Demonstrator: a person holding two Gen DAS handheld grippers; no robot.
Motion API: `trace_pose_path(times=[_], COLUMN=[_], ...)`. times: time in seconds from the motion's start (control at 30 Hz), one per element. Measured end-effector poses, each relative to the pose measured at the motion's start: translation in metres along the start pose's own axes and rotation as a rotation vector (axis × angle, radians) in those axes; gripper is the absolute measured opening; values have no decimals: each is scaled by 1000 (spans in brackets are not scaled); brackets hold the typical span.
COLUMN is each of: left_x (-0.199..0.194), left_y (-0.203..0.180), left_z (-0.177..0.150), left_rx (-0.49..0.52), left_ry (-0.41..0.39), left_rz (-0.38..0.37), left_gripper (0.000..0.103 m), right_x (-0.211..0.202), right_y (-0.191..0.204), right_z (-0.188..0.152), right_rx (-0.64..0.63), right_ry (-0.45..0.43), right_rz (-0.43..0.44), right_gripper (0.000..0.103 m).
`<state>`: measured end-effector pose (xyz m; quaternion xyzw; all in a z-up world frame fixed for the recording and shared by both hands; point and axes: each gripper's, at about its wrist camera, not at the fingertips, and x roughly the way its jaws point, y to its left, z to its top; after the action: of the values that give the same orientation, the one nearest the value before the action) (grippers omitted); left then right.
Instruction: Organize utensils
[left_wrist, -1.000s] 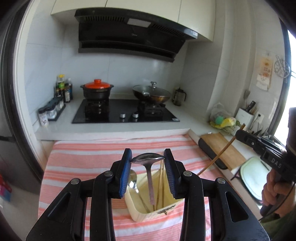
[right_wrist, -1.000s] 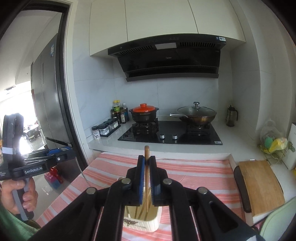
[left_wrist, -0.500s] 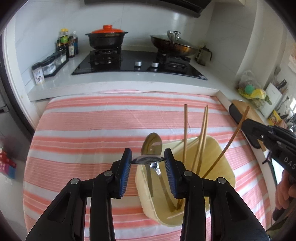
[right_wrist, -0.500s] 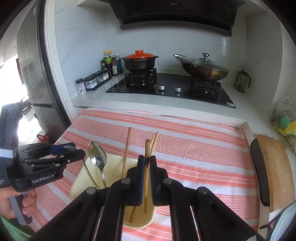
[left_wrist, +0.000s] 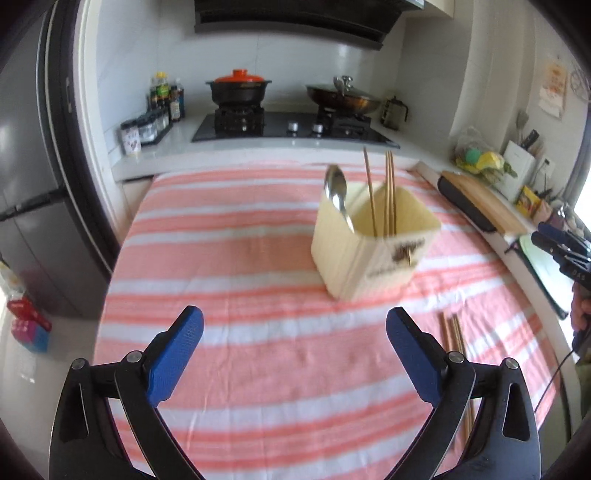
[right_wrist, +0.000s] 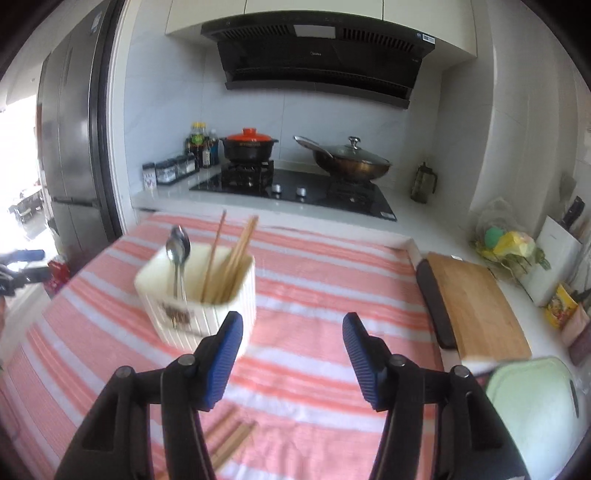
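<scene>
The left hand-held gripper (left_wrist: 293, 341) and right hand-held gripper (right_wrist: 293, 347) are both spread wide, holding nothing. The utensil holder (left_wrist: 373, 245) stands on the striped cloth (left_wrist: 229, 258) (spoon (left_wrist: 338, 195) and chopsticks (left_wrist: 388, 192) upright inside). Loose chopsticks (left_wrist: 452, 332) lie nearby on the cloth.

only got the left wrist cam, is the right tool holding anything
observer: no, the right tool is wide open, nothing between its pads.
operator: what's it pointing at
observer: the striped cloth, just right of the holder.
operator: and the loose chopsticks
observer: the loose chopsticks lie on the cloth low in the right view, partly hidden behind that tool's left finger.
</scene>
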<state>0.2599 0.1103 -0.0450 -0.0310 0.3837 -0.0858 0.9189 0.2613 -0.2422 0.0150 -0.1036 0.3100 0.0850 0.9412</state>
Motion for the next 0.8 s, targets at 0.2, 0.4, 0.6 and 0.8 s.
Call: trace_pose_path(times=[0.2,0.4,0.6,0.8], left_x=[35,65,71,77], left_y=[-23,-45,-59,-62], left_z=[-115,-149,-151,-151], left_rx=[-83,-69,6,28], left_ry=[124,118,138,156], left_rz=[-33,28,91,109], left_gripper=[99,99,99,103], right_x=[-12,1,12,21], right_y=[11,20,20,5], right_z=[-146,-202,-204,-212], right_rx=[111,142,151,224], right_ry=[122,191,237,293], right_rz=[-57,-88,-101,-110], right_gripper=[57,57,57,57])
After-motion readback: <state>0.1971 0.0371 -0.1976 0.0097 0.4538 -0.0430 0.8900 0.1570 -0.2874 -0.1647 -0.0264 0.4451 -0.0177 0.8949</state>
